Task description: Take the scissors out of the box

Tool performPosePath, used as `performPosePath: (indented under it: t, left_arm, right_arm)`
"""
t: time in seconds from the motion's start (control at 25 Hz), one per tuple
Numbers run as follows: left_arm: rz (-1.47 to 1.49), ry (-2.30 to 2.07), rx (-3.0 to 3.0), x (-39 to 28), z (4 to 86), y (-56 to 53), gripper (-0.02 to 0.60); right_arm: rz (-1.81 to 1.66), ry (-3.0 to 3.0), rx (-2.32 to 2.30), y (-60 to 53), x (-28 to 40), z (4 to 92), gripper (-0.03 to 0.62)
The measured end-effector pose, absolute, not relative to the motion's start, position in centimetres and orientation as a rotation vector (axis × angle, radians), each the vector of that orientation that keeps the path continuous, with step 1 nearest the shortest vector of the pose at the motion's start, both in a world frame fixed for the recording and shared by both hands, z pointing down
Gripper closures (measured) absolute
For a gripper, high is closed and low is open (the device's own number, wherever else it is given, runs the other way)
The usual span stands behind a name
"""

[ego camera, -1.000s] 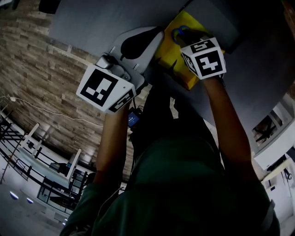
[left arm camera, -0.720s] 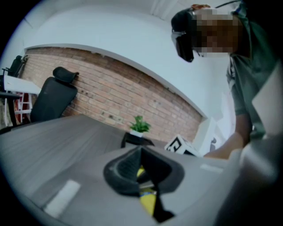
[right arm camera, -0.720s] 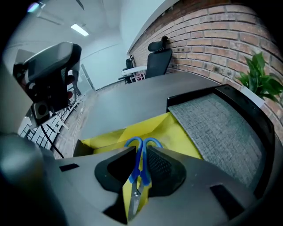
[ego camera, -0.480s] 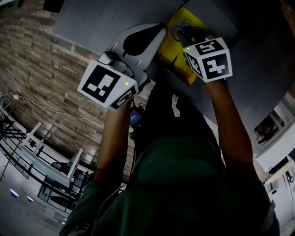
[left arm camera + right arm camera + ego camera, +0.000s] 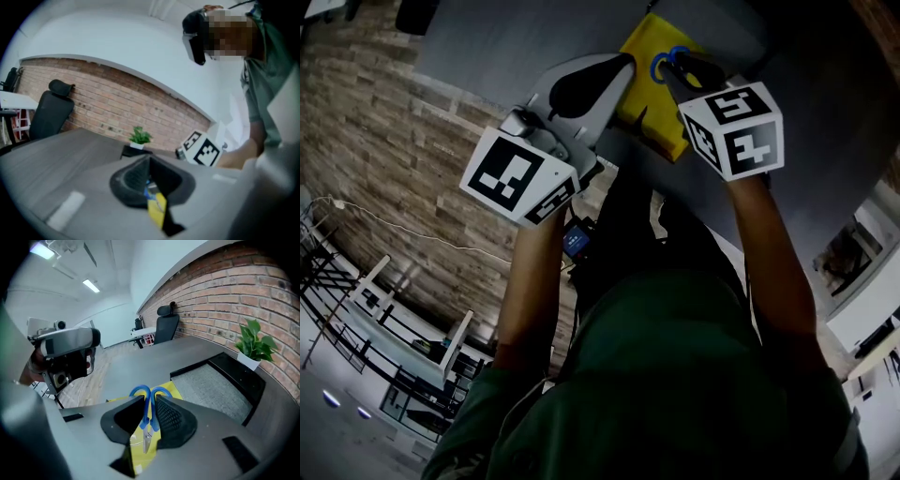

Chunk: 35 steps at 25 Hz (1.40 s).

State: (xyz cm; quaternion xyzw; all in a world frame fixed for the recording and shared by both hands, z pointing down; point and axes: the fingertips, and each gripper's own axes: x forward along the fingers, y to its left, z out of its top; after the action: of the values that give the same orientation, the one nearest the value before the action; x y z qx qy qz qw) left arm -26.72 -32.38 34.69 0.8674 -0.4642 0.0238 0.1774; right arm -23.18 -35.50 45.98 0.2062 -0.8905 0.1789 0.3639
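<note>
The scissors (image 5: 146, 417) have blue handles and short steel blades, and they sit between the jaws of my right gripper (image 5: 146, 414), which is shut on them just below the handles. Under them lies the flat yellow box (image 5: 136, 458). In the head view the blue handles (image 5: 666, 64) show over the yellow box (image 5: 647, 89), ahead of the right gripper (image 5: 678, 70). My left gripper (image 5: 152, 190) is shut on the edge of the yellow box (image 5: 157, 209). In the head view the left gripper (image 5: 622, 73) meets the box's left side.
All of this sits on a grey table (image 5: 140, 364). A black tray with a grey mat (image 5: 215, 385) lies to the right, with a potted plant (image 5: 254, 345) behind it by the brick wall. An office chair (image 5: 166, 326) stands at the far end.
My right gripper's cube has grown larger and shifted right, so it has come up toward the head camera with the scissors. The left gripper keeps its hold on the box.
</note>
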Motion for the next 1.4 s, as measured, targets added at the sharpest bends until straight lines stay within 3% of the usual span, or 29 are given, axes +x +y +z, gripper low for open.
performPosePath:
  t: [0.84, 1.4]
  left_arm:
    - [0.129, -1.174, 2.545, -21.0, 33.4, -31.4, 0.598]
    - [0.177, -1.069, 2.556, -17.2, 34.2, -32.1, 0.598]
  right_arm:
    - [0.539, -2.391, 0.702, -35.0, -17.0, 40.5, 0.52]
    - [0.637, -2.308, 0.781, -34.8, -11.8, 43.8, 0.52]
